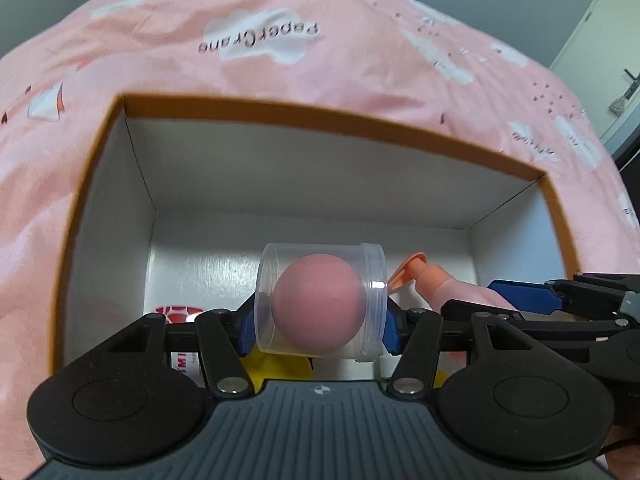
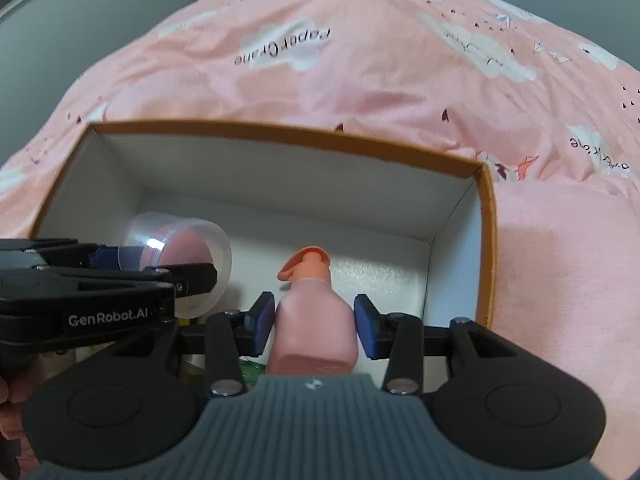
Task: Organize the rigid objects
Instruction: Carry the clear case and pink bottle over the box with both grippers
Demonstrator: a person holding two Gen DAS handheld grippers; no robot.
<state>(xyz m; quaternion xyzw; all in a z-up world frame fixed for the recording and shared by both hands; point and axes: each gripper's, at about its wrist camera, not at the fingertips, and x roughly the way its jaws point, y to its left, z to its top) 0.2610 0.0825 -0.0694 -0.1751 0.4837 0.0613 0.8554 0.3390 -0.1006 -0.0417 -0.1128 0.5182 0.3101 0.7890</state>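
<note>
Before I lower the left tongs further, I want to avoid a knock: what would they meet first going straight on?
Probably the white floor of the orange-rimmed cardboard box; the left tongs hold a clear plastic jar with a pink ball over a bare patch. Depth unclear.

I cannot identify the yellow item [image 1: 280, 368] or red-patterned object [image 1: 176, 314]; my left gripper [image 1: 320, 320] hides most of both.

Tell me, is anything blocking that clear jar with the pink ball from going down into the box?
Nothing visible blocks it: the clear jar hangs over the box's open top, with bare floor beyond it.
</note>
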